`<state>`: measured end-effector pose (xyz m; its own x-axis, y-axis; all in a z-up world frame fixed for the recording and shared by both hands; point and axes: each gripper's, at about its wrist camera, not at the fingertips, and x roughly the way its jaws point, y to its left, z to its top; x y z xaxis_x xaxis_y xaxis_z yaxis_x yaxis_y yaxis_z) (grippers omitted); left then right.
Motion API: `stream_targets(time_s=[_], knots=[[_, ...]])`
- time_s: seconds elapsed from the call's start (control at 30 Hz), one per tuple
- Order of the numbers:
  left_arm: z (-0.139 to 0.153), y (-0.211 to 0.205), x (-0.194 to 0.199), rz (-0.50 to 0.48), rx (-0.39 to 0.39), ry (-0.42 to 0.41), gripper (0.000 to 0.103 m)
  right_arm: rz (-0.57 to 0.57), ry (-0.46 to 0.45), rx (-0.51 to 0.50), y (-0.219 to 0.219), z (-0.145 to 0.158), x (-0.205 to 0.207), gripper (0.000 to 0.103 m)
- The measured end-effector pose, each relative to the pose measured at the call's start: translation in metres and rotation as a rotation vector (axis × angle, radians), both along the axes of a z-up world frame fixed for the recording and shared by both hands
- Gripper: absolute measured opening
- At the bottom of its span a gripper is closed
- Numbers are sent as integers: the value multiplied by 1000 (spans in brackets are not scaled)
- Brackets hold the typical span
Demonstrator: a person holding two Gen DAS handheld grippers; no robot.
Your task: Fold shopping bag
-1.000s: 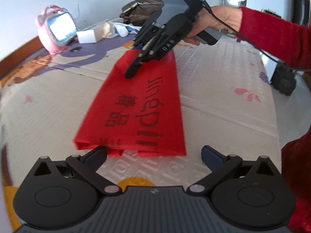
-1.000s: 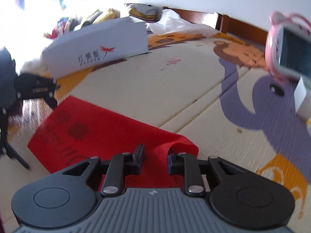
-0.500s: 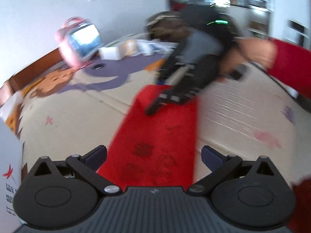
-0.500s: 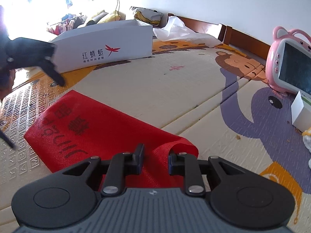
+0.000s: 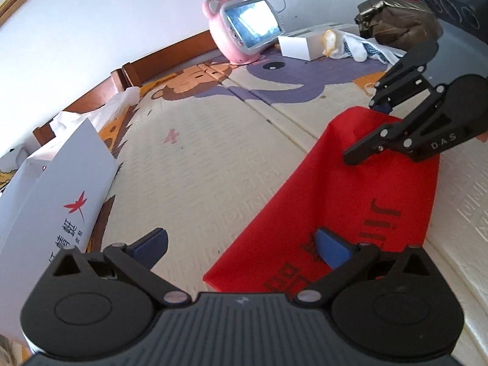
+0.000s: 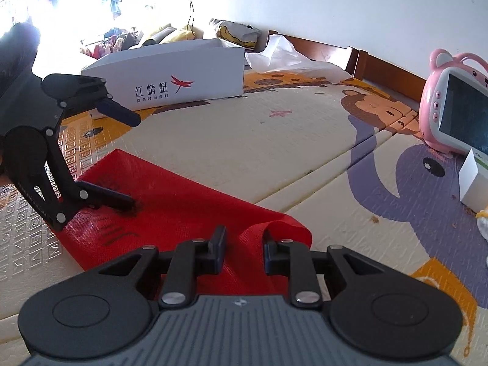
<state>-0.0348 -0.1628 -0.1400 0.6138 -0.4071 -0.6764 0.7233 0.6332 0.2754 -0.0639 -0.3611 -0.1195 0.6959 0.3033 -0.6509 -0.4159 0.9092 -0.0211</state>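
Looking along my right gripper (image 6: 244, 248), I see its jaws narrow, pinching a raised fold at one end of the flat red woven-fabric shopping bag (image 6: 170, 210); the fabric below the pads is hidden by the gripper body. My left gripper (image 5: 241, 245) has jaws wide: one pad rests over the bag's other end, the other stands off beside it above the cream embossed foam play mat (image 5: 207, 164). The bag's dark print is partly covered, unreadable. A white cardboard shoe box (image 6: 180, 76) lies beyond, cut off in the left view.
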Motion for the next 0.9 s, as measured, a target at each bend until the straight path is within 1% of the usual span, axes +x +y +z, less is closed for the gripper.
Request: stream_targets(time_s=[0.1,0.13,0.2,0.23,0.27,0.37,0.43,0.5,0.53,0.57,0.63,0.67,0.77,0.8,0.83,0.9], knots=[[-2,4,2,15,-29,24,103,-14,-4,-32,5,3,0,28],[-3,5,1,16,-32,26,103,-21,-15,-54,7,5,-1,31],[-2,5,-1,17,-29,18,103,-41,-61,-85,9,15,-8,31],[-2,4,-2,14,-23,9,103,-61,-93,-87,7,22,-13,31],[-2,3,-4,11,-16,0,103,-94,-144,-85,4,32,-20,31],[-2,2,-6,8,-5,-16,103,-140,-296,-77,2,54,-40,33],[-2,1,-6,9,-6,-18,103,-100,-363,-77,14,58,-52,33],[-2,2,-6,14,-9,-21,103,-60,-317,-117,31,43,-44,31],[-3,1,-7,16,-9,-23,103,-55,-277,-137,37,33,-37,29],[-3,1,-8,17,-6,-30,103,-54,-243,-148,41,24,-29,20],[-3,-1,-10,17,4,-47,103,-62,-160,-121,42,5,-12,15],[-3,-2,-12,15,12,-58,103,-69,-137,-113,42,1,-9,14],[3,-3,-14,10,24,-74,102,-93,-103,-73,38,-7,-6,14],[7,-2,-14,17,17,-76,102,-101,-93,-59,37,-10,-6,14],[10,-1,-15,19,1,-73,102,-98,-95,-58,37,-10,-7,14],[22,2,-20,19,-55,-54,102,-87,-106,-63,38,-10,-10,14]])
